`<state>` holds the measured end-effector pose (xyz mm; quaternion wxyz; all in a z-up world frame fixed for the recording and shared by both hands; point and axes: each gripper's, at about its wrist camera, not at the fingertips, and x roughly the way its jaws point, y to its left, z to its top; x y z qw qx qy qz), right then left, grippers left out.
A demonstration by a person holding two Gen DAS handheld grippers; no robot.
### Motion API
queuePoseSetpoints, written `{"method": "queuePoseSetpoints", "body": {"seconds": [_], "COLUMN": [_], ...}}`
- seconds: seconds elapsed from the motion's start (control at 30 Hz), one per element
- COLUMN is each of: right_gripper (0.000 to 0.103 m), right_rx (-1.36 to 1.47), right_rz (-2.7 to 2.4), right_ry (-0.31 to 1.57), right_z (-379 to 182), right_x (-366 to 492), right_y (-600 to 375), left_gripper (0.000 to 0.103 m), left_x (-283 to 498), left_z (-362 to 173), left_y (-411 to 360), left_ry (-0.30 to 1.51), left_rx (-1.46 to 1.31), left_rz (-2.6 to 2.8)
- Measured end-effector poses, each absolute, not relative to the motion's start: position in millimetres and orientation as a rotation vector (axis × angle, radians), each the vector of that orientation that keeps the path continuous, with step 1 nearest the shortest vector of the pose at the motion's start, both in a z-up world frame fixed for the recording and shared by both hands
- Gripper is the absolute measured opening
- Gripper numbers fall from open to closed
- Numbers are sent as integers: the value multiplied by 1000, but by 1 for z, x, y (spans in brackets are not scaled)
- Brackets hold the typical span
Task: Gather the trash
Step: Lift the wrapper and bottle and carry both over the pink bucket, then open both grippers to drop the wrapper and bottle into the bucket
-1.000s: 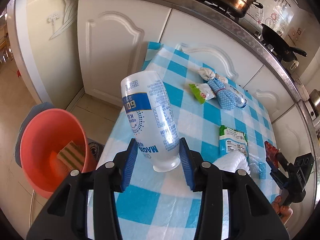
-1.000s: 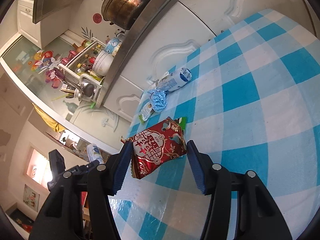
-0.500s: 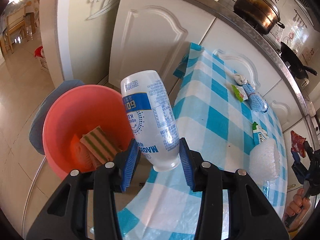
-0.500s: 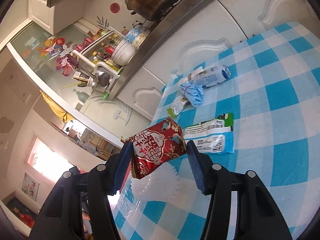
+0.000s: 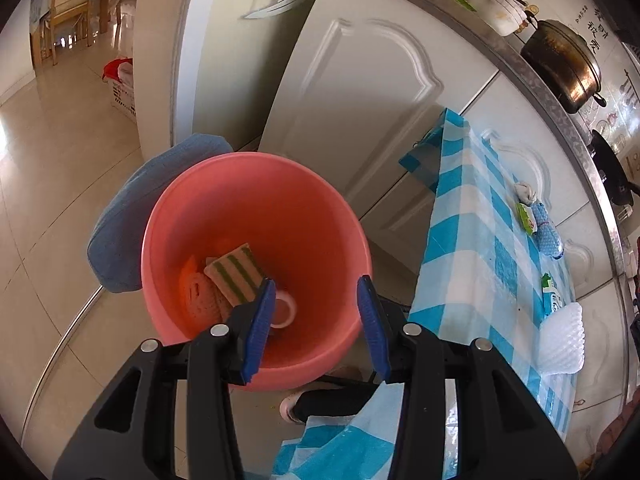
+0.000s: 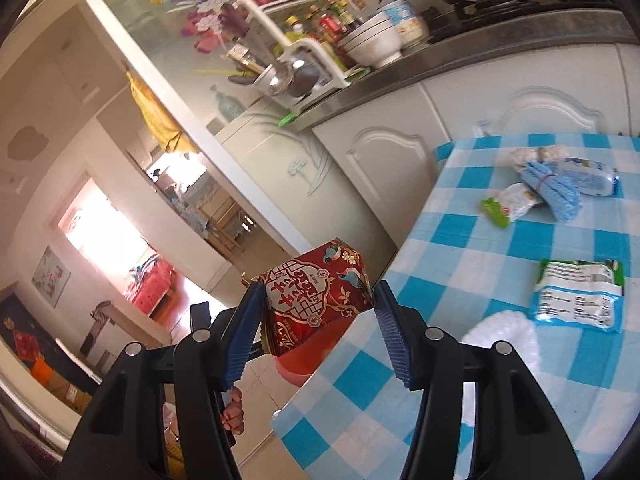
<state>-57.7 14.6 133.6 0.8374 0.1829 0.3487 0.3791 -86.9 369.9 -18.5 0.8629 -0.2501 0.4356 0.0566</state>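
- Two hand-held grippers are in play. The right gripper (image 6: 319, 292) is clamped on the red printed foil snack packet (image 6: 320, 300). The left gripper (image 5: 317, 284) has its jaws partly apart with nothing between the pads.
- The packet is pinched across its width. Its upper end rises above the blue pads and its lower end hangs below them.
- In the right wrist view the packet sits at frame centre, past the left edge of the blue-and-white checked tablecloth (image 6: 500, 248).
- Target: the round pink plastic bucket (image 5: 256, 200) on the floor beside the table. In the right wrist view only a sliver of the bucket (image 6: 302, 360) shows, directly below the packet and touching the cloth edge in the picture.
- Deciding relation: the bucket lies below and slightly ahead of the right gripper, so the coming move is judged to be a short advance, then a release.
- The left gripper is nearer, hanging directly over the bucket mouth. It probably needs to clear the opening first.
- Bucket contents: a green-striped sponge (image 5: 236, 276), an orange mesh cloth (image 5: 196, 292) and a white ring-shaped item (image 5: 286, 312), which is partly hidden.
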Motion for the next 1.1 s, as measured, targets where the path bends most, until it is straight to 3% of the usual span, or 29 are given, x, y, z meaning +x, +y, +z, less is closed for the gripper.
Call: {"method": "queuePoseSetpoints", "body": {"seconds": [0.6, 0.67, 0.73, 0.8, 0.9, 1.03, 1.1], "right_gripper": [56, 60, 74, 81, 81, 88, 88], "right_rx": [94, 60, 41, 68, 82, 105, 114], "right_rz": [917, 906, 882, 893, 845, 796, 771], "right_ry": [960, 976, 984, 993, 983, 922, 881], "right_z": [62, 54, 46, 40, 38, 50, 57], "right_x": [-27, -23, -21, -19, -20, -30, -38], "right_y": [221, 234, 242, 242, 233, 212, 197], "left_gripper": [44, 44, 44, 45, 51, 76, 81], "left_x": [-124, -126, -128, -130, -132, -137, -140], "left_z": [-66, -66, -66, -65, -60, -49, -42], "left_y": [427, 429, 432, 433, 433, 432, 428], "left_ry": [930, 923, 914, 901, 879, 812, 765], "left_rx": [-668, -674, -682, -686, -667, -643, -635], "left_rz": [179, 184, 186, 178, 181, 192, 188]}}
